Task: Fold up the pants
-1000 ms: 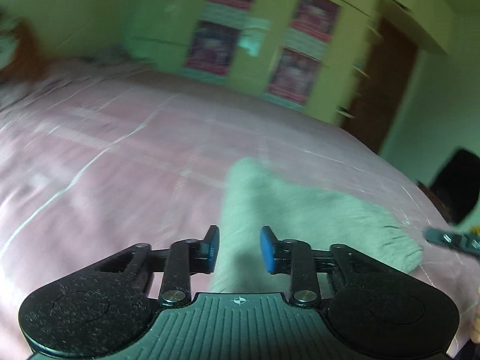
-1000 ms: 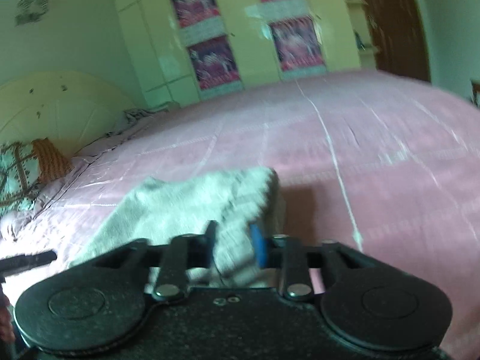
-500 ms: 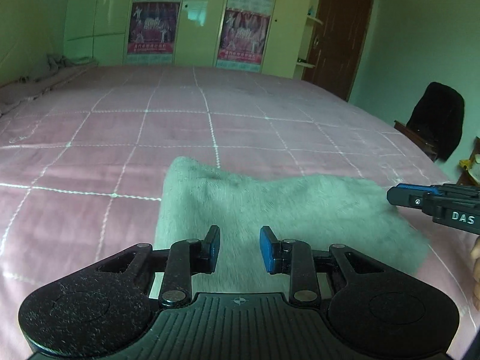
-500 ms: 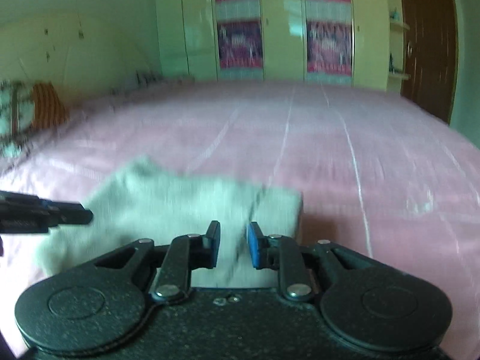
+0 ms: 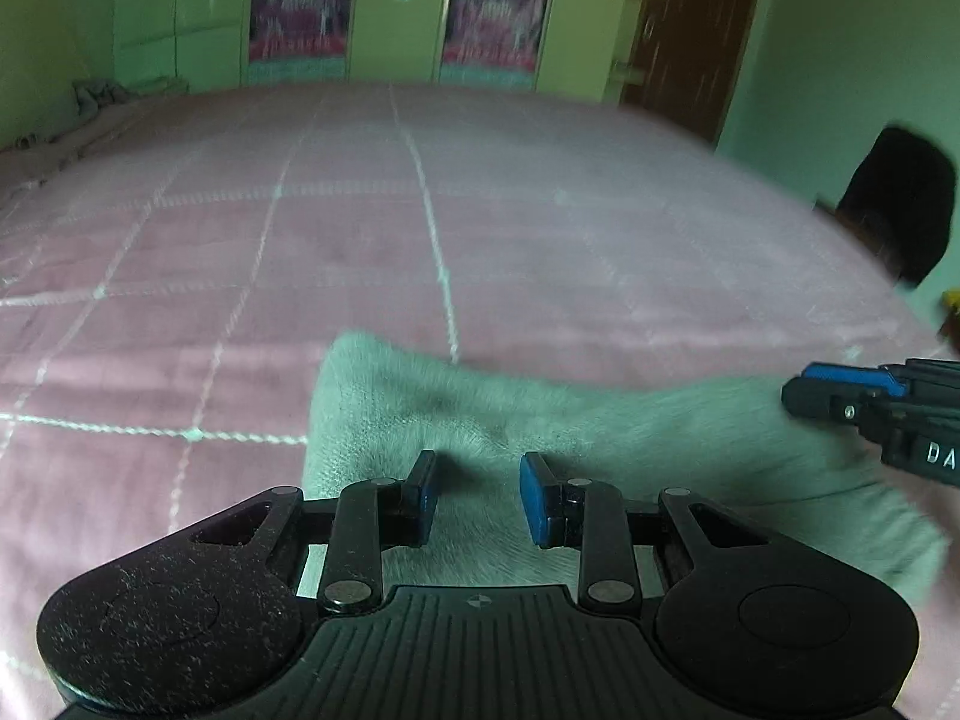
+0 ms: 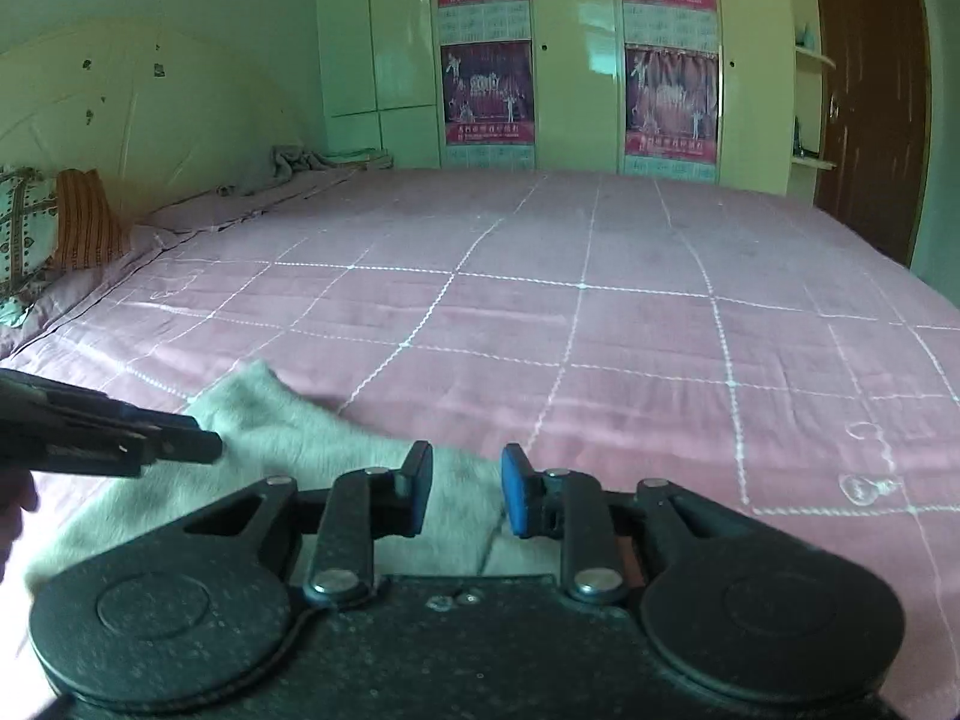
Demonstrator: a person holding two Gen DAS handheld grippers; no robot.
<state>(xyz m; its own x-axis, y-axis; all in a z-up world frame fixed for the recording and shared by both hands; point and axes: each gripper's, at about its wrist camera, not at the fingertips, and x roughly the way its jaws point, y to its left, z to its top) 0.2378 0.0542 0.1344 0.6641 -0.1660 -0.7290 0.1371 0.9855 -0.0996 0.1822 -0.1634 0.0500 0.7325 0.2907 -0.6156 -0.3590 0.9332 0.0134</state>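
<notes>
- One pair of pants, folded into a pale grey-green bundle, is seen lying on the pink bed near its front edge.
- Its long axis runs left to right, along that edge.
- Two grippers are counted: the left gripper and the right gripper, each over one end of the bundle.
- Both sets of jaws are spread apart, with nothing held.
- Four posters are seen on the wardrobe.
</notes>
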